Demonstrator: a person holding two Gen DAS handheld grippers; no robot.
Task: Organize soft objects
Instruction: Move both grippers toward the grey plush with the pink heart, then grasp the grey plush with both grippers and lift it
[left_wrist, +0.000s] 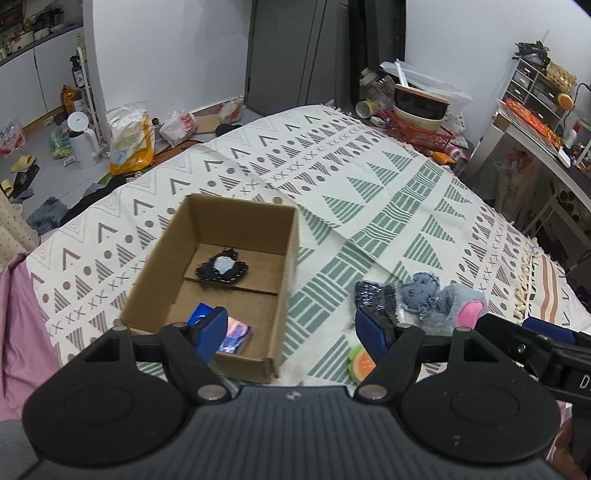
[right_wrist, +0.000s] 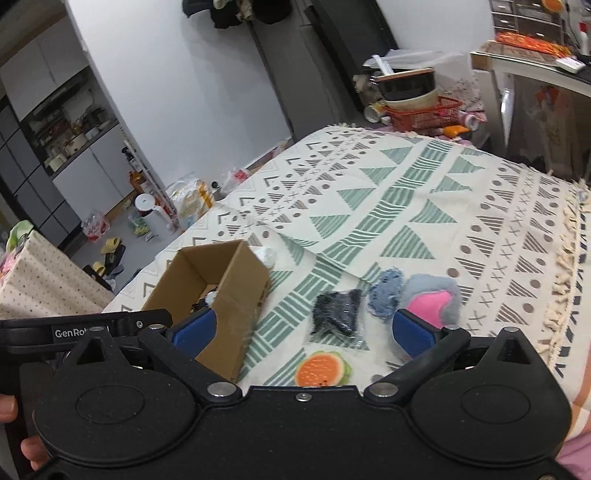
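Observation:
An open cardboard box (left_wrist: 284, 258) (right_wrist: 240, 295) sits on the patterned cloth. Inside lie a dark patch with a pale centre (left_wrist: 223, 268) and a blue-pink packet (left_wrist: 236, 334). To its right on the cloth lie a dark sparkly piece (left_wrist: 373, 293) (right_wrist: 338, 312), a light denim piece (left_wrist: 421, 293) (right_wrist: 386, 295), a grey plush with pink (left_wrist: 463, 304) (right_wrist: 434, 299) and an orange-green melon-slice toy (left_wrist: 362, 363) (right_wrist: 321, 369). My left gripper (left_wrist: 291, 332) is open over the box's near right corner. My right gripper (right_wrist: 304, 332) is open above the dark piece and the melon toy.
The cloth (left_wrist: 369, 184) covers a bed with a fringed right edge (right_wrist: 561, 277). A red basket with bowls (left_wrist: 421, 125) stands at the far end, a desk (left_wrist: 535, 140) to the right. Bags and a white kettle (left_wrist: 83, 142) clutter the floor at left.

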